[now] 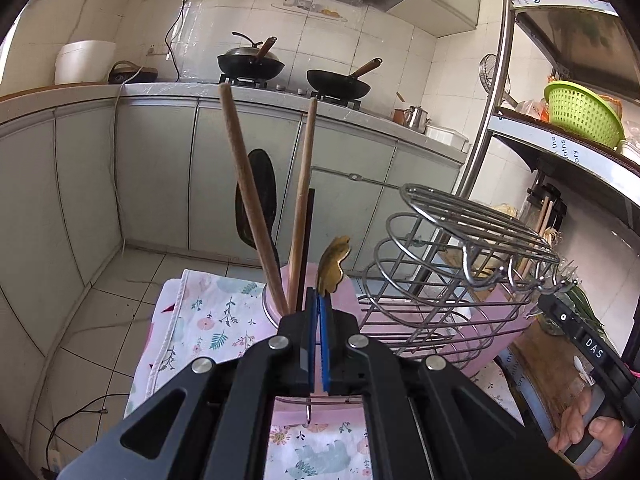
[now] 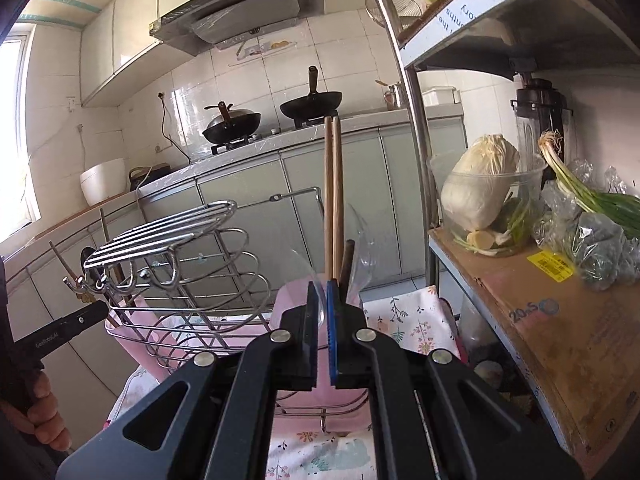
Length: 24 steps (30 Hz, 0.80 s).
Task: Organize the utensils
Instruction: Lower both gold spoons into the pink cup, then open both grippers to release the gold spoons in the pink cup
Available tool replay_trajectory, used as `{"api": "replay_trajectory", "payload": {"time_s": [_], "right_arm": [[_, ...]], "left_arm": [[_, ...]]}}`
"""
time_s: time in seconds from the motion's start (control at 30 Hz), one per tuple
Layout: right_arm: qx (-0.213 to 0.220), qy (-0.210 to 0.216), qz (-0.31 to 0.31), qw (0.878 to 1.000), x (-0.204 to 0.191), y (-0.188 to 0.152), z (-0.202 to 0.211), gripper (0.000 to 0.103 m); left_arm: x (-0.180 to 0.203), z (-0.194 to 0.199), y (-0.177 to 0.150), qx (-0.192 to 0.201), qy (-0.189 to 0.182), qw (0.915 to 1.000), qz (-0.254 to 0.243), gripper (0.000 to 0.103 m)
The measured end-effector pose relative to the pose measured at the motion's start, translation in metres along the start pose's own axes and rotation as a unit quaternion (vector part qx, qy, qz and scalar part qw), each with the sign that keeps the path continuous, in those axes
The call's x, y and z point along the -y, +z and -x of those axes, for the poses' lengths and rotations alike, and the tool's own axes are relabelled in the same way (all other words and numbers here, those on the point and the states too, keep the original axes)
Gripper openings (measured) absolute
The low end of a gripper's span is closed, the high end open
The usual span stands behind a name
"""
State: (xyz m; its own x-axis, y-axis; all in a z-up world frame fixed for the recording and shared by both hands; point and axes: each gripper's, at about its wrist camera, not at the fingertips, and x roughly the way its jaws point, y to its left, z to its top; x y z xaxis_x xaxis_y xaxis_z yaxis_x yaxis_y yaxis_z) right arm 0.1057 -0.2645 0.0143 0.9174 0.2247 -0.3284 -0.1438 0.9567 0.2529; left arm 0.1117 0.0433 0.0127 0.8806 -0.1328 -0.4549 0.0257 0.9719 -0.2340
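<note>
Left wrist view: my left tool (image 1: 319,304) is pinched shut on a gold-coloured utensil (image 1: 333,266), whose flat shaped end rises straight up out of the blue pads (image 1: 323,320), long axis near vertical and tipped a little to the right. Just ahead of the tool stands a pink holder (image 1: 280,300) with two wooden handles (image 1: 250,200) in it, both upright; one leans left, the other runs almost straight up. Behind them a black spatula (image 1: 258,196) and a thin black stick (image 1: 308,240) also point up. To the right of my tool sits a wire rack (image 1: 452,240) with a row of hooks along its edge, resting on a floral cloth (image 1: 216,316). My right tool's body (image 1: 580,340) shows at the far right.

Right wrist view: my right tool (image 2: 323,304) is closed on a clear plastic spoon (image 2: 316,280), held close to upright with its handle curving up and away to the left. A second clear spoon (image 2: 362,240) stands just beyond the tool's right side. Directly ahead, two wooden chopsticks (image 2: 333,192) stand vertical and touching, beside one dark stick (image 2: 347,260), all in a pink cup (image 2: 292,300). Right of the tool, a shelf (image 2: 540,312) carries a cabbage (image 2: 480,180) in a clear bowl.
</note>
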Motion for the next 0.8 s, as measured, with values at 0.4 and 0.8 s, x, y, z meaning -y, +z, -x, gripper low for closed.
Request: {"api": "replay_trajectory", "payload": {"time_s": [0.4,0.8], "right_arm": [[-0.022,0.001,0.006,1.000,0.003,0.006,-0.018,0.004],[-0.028,0.013,0.007,0.999,-0.004,0.001,-0.013,0.004]], "left_arm": [[-0.013,-0.016,0.011,-0.010,0.000,0.9998,0.019,0.001],[-0.013,-0.009,0.007,-0.017,0.003,0.9994,0.031,0.005]]}}
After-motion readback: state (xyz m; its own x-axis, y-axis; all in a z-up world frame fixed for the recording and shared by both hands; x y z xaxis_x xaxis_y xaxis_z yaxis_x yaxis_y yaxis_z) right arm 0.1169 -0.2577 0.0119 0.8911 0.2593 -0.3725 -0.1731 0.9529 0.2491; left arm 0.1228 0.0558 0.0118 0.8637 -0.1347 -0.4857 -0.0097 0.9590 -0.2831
